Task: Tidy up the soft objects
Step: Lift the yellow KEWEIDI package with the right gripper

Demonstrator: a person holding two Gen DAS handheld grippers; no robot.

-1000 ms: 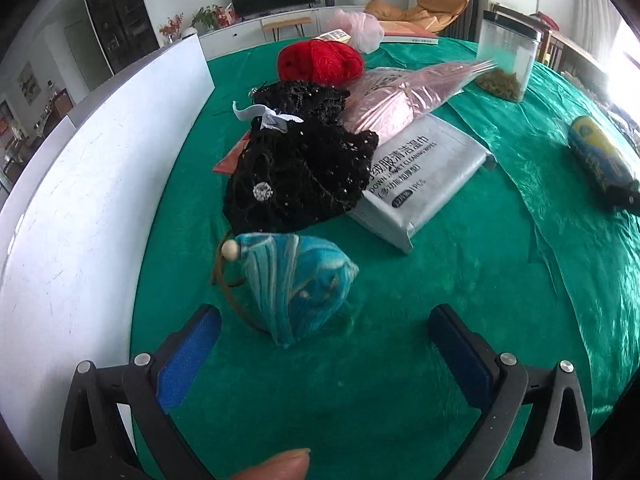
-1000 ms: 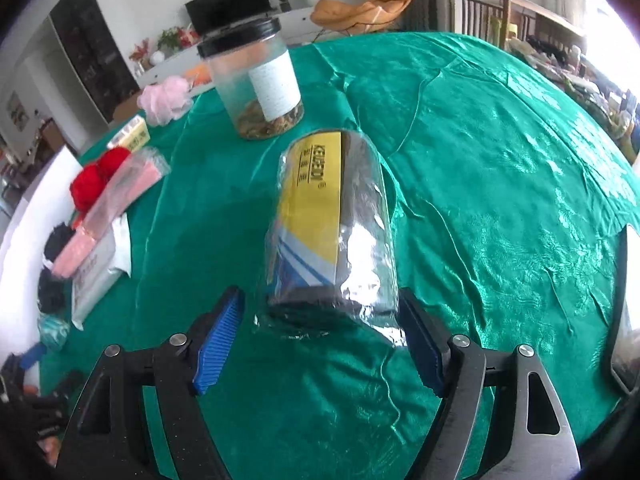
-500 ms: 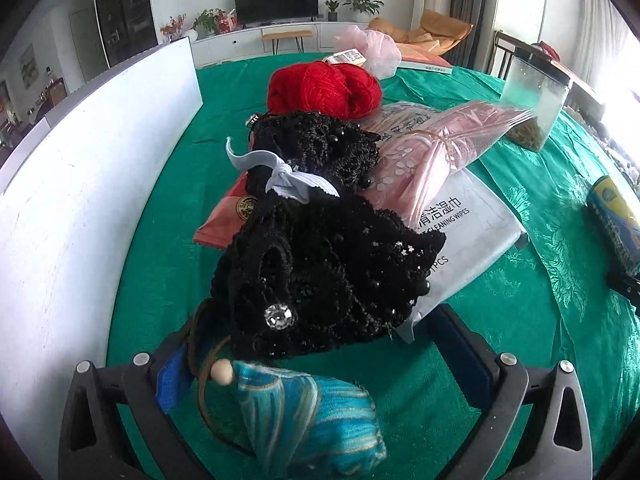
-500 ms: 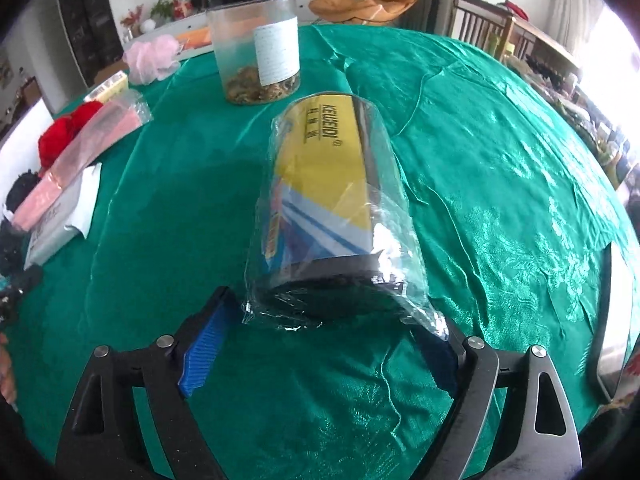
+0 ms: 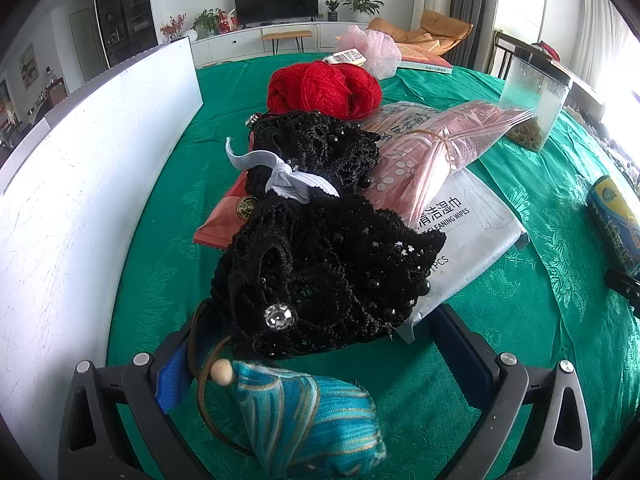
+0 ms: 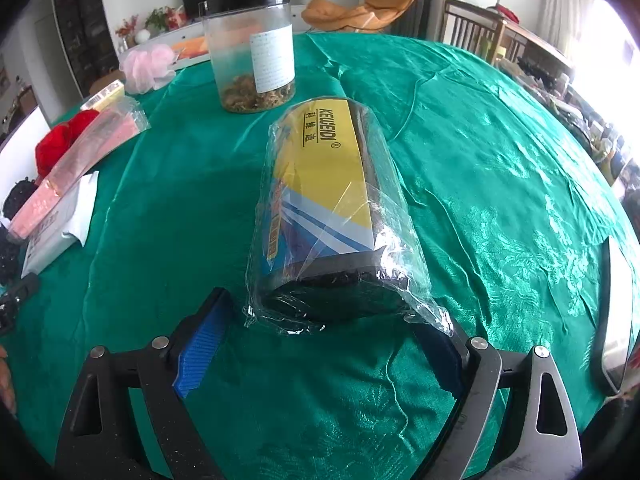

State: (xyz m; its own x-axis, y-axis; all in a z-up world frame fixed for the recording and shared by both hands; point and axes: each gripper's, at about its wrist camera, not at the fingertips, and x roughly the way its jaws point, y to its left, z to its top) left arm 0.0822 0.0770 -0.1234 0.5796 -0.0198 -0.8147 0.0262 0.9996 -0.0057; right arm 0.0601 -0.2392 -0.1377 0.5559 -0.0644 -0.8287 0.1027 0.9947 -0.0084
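My left gripper [image 5: 314, 322] stands open over a teal fabric pouch [image 5: 308, 420] with a wooden bead, which lies loose between its fingers. Just ahead, a black lace bundle [image 5: 328, 280] tied with a white band reaches between the fingertips. Behind it lie a red yarn ball [image 5: 324, 88] and a pink packet [image 5: 440, 148]. My right gripper [image 6: 328, 312] is open around the near end of a plastic-wrapped yellow and blue package [image 6: 328, 184]. Its blue left pad [image 6: 196, 352] stays clear of the wrap; the right pad is hidden behind it.
A white board [image 5: 80, 184] walls the table's left side. A wipes pack [image 5: 472, 232] and a red sachet [image 5: 224, 220] lie under the soft items. A clear jar [image 6: 252, 60] and a pink mesh puff [image 6: 144, 64] stand further back on the green cloth [image 6: 480, 160].
The left gripper moved forward over the teal pouch, which now lies between its fingers near the black lace. The right gripper closed in on the wrapped package and its jaws widened.
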